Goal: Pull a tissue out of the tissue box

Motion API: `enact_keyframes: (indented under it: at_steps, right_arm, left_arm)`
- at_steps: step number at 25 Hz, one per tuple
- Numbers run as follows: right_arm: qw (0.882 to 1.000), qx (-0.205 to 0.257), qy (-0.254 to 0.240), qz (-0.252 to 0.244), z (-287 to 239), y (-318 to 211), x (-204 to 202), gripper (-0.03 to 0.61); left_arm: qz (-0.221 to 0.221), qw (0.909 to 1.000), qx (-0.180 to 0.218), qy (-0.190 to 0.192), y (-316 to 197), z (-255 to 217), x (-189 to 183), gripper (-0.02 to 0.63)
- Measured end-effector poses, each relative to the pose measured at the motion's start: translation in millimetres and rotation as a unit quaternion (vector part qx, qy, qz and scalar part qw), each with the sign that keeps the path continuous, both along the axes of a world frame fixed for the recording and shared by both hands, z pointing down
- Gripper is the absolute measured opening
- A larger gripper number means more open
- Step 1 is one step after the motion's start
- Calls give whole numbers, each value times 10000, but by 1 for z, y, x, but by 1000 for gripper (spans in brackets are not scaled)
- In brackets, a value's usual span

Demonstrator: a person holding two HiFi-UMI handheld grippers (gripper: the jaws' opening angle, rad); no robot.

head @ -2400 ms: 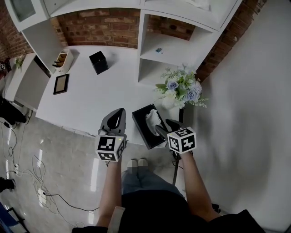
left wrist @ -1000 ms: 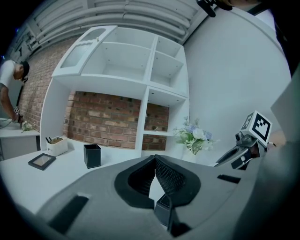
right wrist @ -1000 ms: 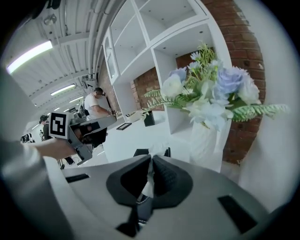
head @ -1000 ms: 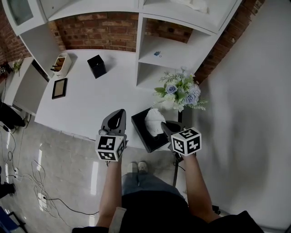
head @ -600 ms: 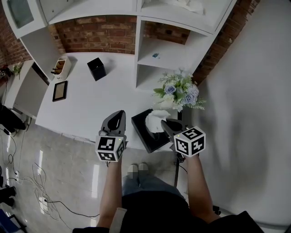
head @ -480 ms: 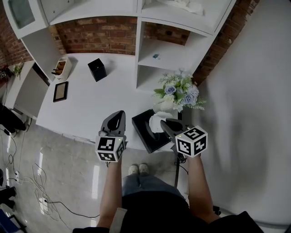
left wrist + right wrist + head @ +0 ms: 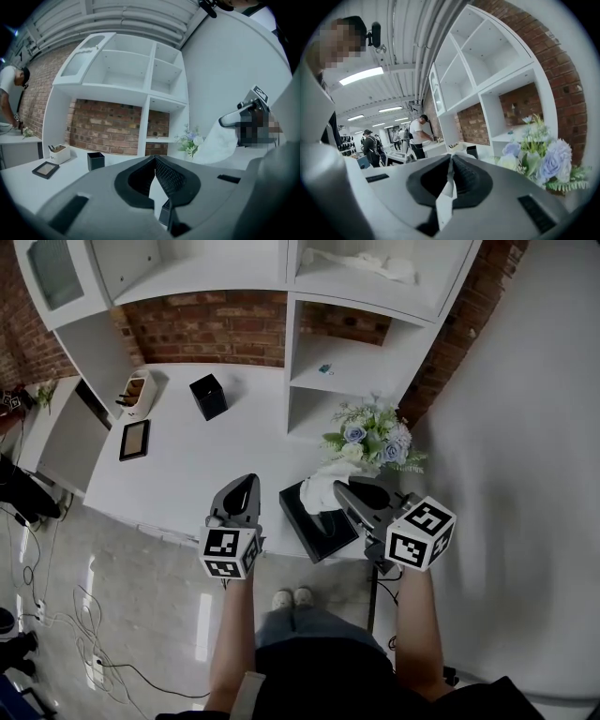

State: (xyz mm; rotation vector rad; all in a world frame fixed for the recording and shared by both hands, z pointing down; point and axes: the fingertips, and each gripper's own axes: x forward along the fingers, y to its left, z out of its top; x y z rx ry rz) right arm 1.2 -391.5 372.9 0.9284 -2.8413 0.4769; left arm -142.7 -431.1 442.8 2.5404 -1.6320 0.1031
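A black tissue box (image 7: 314,531) lies at the near right corner of the white table (image 7: 187,470). A white tissue (image 7: 323,486) stands drawn up out of its slot. My right gripper (image 7: 340,487) is shut on the tissue's top, above the box. In the right gripper view a white strip of tissue (image 7: 447,193) is pinched between the pads of the right gripper (image 7: 450,161). My left gripper (image 7: 240,495) hovers left of the box, shut and empty. From the left gripper (image 7: 154,160) view, the lifted tissue (image 7: 216,143) hangs at the right.
A flower bouquet (image 7: 375,439) stands just behind the box, close to the right gripper. White shelves (image 7: 347,371) rise at the back right. A black cube holder (image 7: 207,396), a pen holder (image 7: 138,390) and a picture frame (image 7: 134,439) sit far left. People (image 7: 417,136) stand in the distance.
My right gripper has risen with the tissue, which is drawn higher out of the box. The left gripper has stayed in place.
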Motion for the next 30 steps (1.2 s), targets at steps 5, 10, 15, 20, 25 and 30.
enact_keyframes:
  at_steps: [5,10,15,20,25,30]
  right_arm:
    - [9964,519,-668,-29,-45,2,-2,-2]
    - [9854,1176,-1211,201,-80,2,3,-2]
    - [9678,1869,-1461,846,-98,-4,17,-1]
    - [9459,2299,-1378,1829,-94,-16,37,-2]
    - [9372,2321,-1061,2379,-78,-23,44,-1]
    - [9340,2215,-884,2658,-67,-29,49,-2]
  left_arm:
    - [-26,9998,183,-30,-3,-15,-5,9]
    - [-38,9996,272,-68,-5,-22,-6,9]
    - [-59,9993,371,-91,-7,-30,-7,9]
    - [-35,9989,464,-113,-9,-41,-3,9]
    - [14,9987,497,-143,-11,-43,-4,9]
    - [45,9985,519,-167,-14,-44,-3,9]
